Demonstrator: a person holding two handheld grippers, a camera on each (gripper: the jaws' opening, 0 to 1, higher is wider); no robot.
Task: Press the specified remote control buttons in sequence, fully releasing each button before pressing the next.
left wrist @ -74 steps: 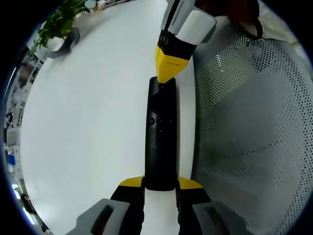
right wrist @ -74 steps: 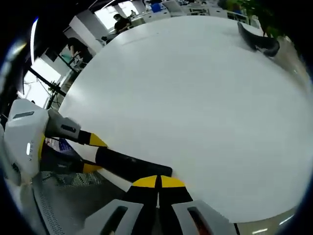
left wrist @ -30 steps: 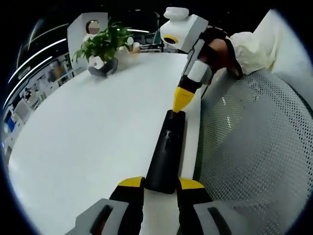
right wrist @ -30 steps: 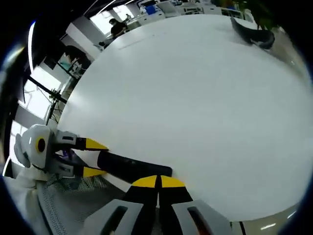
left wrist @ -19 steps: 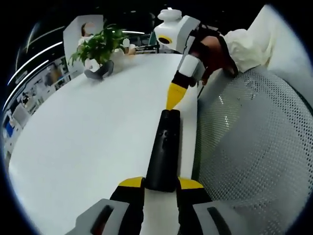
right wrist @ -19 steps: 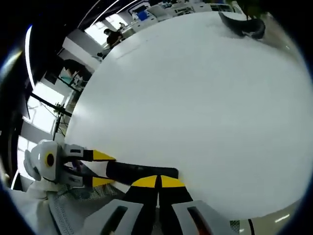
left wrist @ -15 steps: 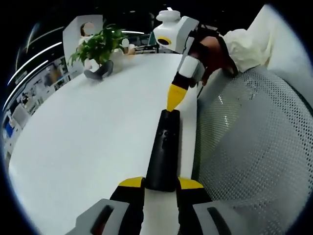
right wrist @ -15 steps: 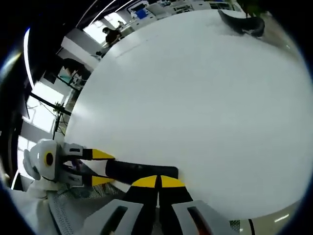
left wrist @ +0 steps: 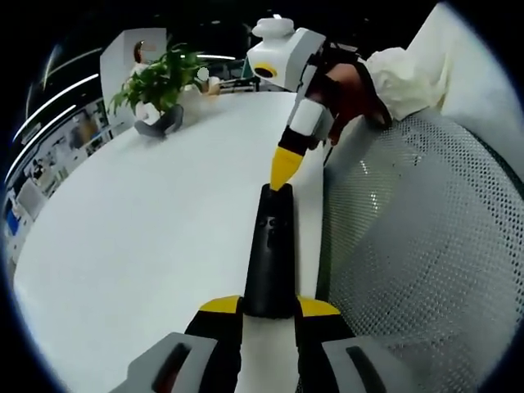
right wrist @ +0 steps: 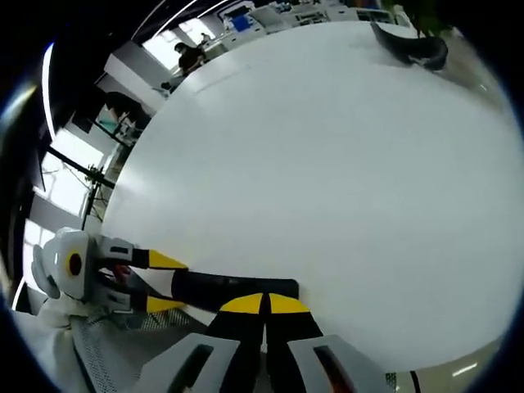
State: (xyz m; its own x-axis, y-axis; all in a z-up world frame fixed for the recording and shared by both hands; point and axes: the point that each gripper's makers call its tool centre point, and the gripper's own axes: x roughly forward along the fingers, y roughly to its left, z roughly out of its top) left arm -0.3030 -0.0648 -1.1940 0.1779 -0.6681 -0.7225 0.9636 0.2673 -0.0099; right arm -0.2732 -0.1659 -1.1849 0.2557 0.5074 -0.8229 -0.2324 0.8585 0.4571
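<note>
1. Two grippers meet over one black remote (left wrist: 271, 254), which lies lengthwise near the edge of a white table (left wrist: 147, 213).
2. From the left gripper view, the left gripper (left wrist: 269, 309) has its yellow-tipped fingers (left wrist: 219, 305) clamped on the near end of the remote, one finger on each side of it.
3. Beyond those fingers the remote runs straight away, and the right gripper (left wrist: 282, 166) comes down on its far end, yellow tips pinched together into one point touching the top face.
4. A person's hand (left wrist: 354, 88) in a dark glove holds that right gripper, with a pale sleeve (left wrist: 409, 70) behind it.
5. Right of the left fingers stands a grey mesh chair back (left wrist: 417, 262), just beside the table edge.
6. Far beyond the fingers, to the left, a green potted plant (left wrist: 160, 78) sits on the table.
7. From the right gripper view, the right gripper (right wrist: 264, 304) shows its fingers (right wrist: 242, 304) closed against each other, resting on the end of the remote (right wrist: 233, 288).
8. Left of those fingers the left gripper (right wrist: 160, 282) straddles the remote's other end, gripping it.
9. The table (right wrist: 327, 180) spreads wide past the fingers, with a dark curved object (right wrist: 407, 47) at its far right edge; what it is I cannot tell.
</note>
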